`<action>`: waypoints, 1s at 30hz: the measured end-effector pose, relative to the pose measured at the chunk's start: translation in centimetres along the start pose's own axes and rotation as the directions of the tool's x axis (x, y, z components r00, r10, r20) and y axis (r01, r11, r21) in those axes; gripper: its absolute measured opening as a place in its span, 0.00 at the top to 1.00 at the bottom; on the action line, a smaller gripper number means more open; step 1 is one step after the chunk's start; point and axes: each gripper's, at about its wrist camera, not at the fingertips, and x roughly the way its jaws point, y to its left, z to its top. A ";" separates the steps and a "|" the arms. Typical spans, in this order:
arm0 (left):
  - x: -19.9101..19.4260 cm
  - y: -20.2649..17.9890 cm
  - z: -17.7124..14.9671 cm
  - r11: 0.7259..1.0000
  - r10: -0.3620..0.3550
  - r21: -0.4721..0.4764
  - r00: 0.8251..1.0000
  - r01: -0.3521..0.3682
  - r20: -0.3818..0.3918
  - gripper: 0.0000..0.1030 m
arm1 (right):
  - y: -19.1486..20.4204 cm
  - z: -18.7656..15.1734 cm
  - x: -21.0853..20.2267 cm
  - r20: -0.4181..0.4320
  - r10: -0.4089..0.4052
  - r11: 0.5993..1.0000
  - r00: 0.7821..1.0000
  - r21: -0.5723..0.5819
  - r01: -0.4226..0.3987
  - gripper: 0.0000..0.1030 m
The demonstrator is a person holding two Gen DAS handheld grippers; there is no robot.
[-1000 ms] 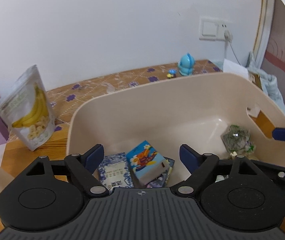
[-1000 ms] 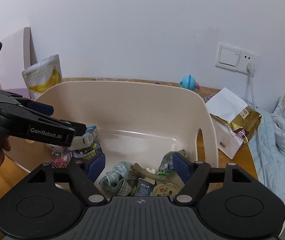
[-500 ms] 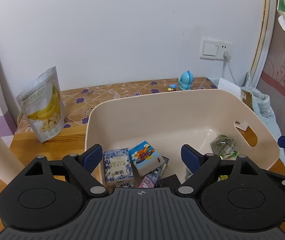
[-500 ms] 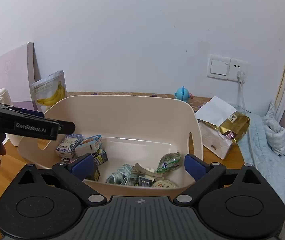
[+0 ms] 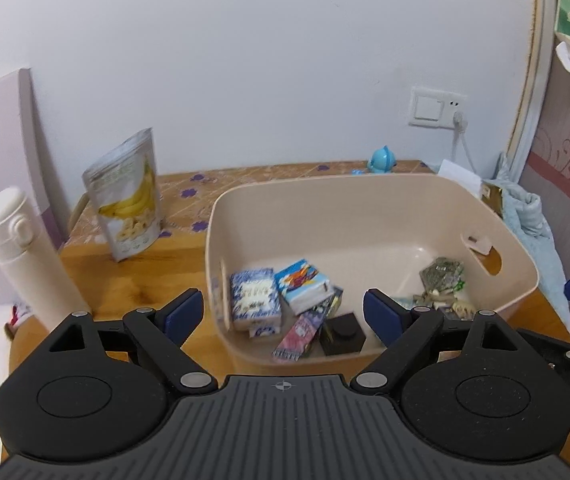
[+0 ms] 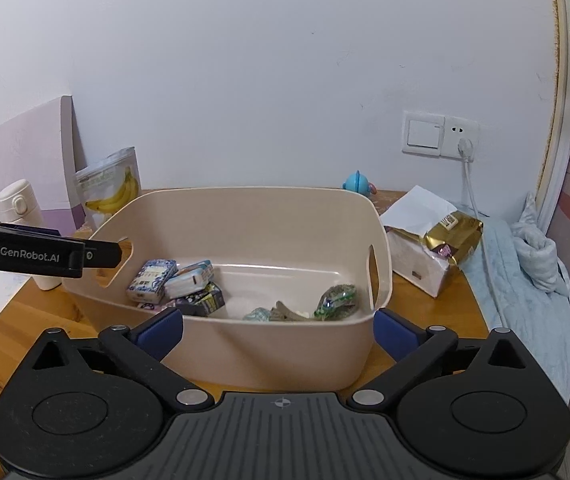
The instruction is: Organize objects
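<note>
— So, what stands at the far left of the wooden table (image 5: 133,280)?

— A white flask (image 5: 21,248), upright, lid on. Just right of it, near the wall, a banana-chip pouch (image 5: 127,196) stands on its base.

— And the bin?

— The beige bin (image 5: 365,196) sits in the middle of the table, open-topped, with a handle slot cut in each end wall. Its contents fall into two groups. At the left end: a blue-and-white patterned box (image 5: 255,298), a light blue box with a cartoon print (image 5: 303,286) leaning beside it, a dark printed carton (image 6: 205,300) under that, a pink packet (image 5: 299,336) and a small black block (image 5: 343,334).

— The right end?

— A crinkly green packet (image 6: 337,296), a pale blue-green cloth (image 6: 259,314) and some small bits beside them, too jumbled to name. The middle of the bin floor shows bare plastic.

— The grippers?

— The left gripper (image 5: 285,312) has its jaws wide apart, holding nothing, above the bin's near-left corner. The right gripper (image 6: 279,332) is also spread wide and bare, in front of the bin's near wall.

— Anything further right?

— Behind the bin a small blue toy (image 6: 357,182); right of the bin a white paper bag (image 6: 417,240) with a gold foil packet (image 6: 453,234) on it, then a light blue cloth (image 6: 525,280) over the table's edge.
</note>
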 end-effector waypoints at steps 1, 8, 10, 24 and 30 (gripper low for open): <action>-0.2 0.1 -0.2 1.000 0.000 -0.002 1.000 0.000 -0.006 0.14 | 0.0 -0.1 -0.2 -0.001 -0.001 1.000 1.000 -0.001 0.001 0.00; -2.0 0.2 -1.9 1.000 0.006 -0.012 1.000 -0.006 0.000 0.14 | 0.0 -1.2 -2.0 -0.002 0.015 1.000 1.000 0.018 -0.015 0.00; -2.5 0.2 -2.4 1.000 0.010 -0.016 1.000 -0.010 0.007 0.14 | -0.1 -1.6 -2.5 -0.001 0.015 1.000 1.000 0.020 -0.015 0.00; -6.3 0.7 -5.6 0.999 0.000 -0.049 1.000 0.001 0.027 0.14 | 0.5 -4.4 -5.7 0.001 -0.005 1.000 1.000 0.011 0.005 0.00; -7.8 0.2 -6.9 1.000 0.029 0.003 0.999 -0.029 0.043 0.14 | 0.6 -5.5 -6.9 0.004 -0.036 0.999 0.999 0.012 0.036 0.00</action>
